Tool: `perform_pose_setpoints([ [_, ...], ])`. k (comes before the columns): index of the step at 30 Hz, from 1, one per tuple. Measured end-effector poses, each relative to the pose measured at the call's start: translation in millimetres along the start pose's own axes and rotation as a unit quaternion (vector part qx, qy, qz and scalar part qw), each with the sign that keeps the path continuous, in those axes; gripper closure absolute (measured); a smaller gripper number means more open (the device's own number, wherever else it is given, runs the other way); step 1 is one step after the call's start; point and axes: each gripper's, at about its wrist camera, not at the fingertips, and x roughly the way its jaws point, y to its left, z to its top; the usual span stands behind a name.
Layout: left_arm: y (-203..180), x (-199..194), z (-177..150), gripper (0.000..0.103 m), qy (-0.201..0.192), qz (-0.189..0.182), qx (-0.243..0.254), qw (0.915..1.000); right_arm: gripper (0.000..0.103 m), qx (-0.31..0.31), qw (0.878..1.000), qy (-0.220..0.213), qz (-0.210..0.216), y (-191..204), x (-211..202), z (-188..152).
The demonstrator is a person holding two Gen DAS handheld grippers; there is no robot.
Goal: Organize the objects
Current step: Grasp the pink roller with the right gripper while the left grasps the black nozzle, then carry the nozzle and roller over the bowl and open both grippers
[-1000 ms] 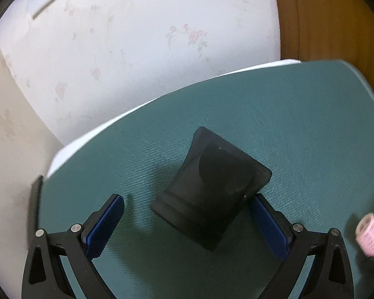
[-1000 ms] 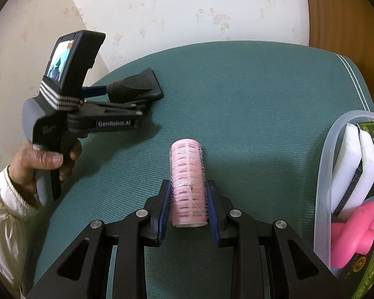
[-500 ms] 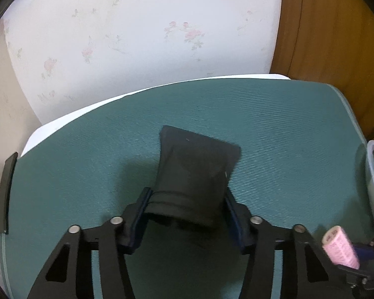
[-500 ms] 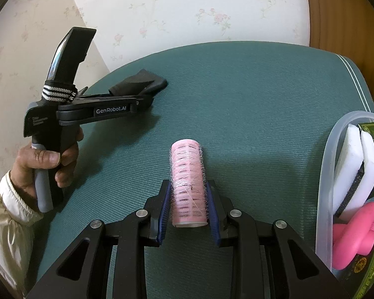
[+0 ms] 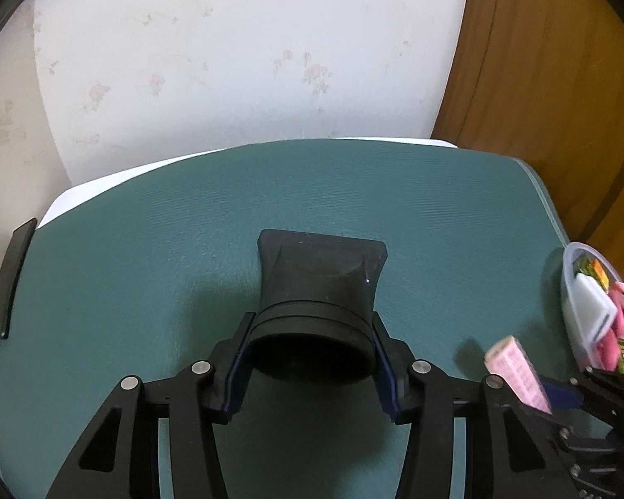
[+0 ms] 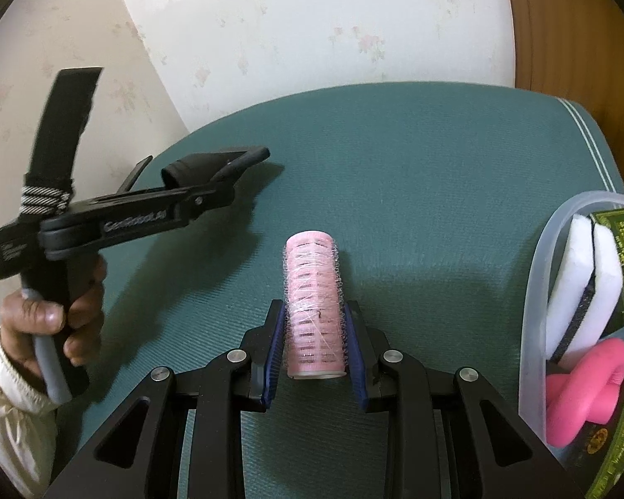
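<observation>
My left gripper (image 5: 312, 357) is shut on a black hair-dryer nozzle (image 5: 318, 291), gripping its round collar and holding it above the green mat (image 5: 145, 270). In the right wrist view the nozzle (image 6: 204, 168) shows lifted at the far left in the left gripper (image 6: 229, 174). My right gripper (image 6: 314, 353) is shut on a pink hair roller (image 6: 314, 303), which points forward over the mat (image 6: 437, 187). The roller (image 5: 516, 368) also shows at lower right in the left wrist view.
A clear plastic tub (image 6: 549, 258) at the right mat edge holds white sponges (image 6: 582, 274), a pink object (image 6: 582, 391) and green packets. It also shows in the left wrist view (image 5: 570, 291). A floral wall and wooden panel stand behind. A black strip (image 5: 8, 278) lies at the left edge.
My left gripper closed on the black nozzle, turned it to face forward and lifted it off the mat. My right gripper stayed still, holding the roller.
</observation>
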Motion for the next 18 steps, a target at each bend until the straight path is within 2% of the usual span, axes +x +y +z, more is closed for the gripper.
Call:
perform_pose_setpoints([
  [6, -13, -25, -7, 0.05, -0.019, 0.004, 0.01, 0.9998, 0.074, -0.011, 1.0, -0.027, -0.012, 3, -12, 3],
  [11, -30, -49, -15, 0.05, -0.033, -0.001, 0.029, 0.9991, 0.074, 0.012, 0.999, -0.049, -0.009, -2, -29, 11],
  [18, -70, -57, -17, 0.05, -0.04, -0.02, 0.061, 0.9971, 0.074, 0.04, 0.996, -0.077, -0.034, -19, -58, 18],
])
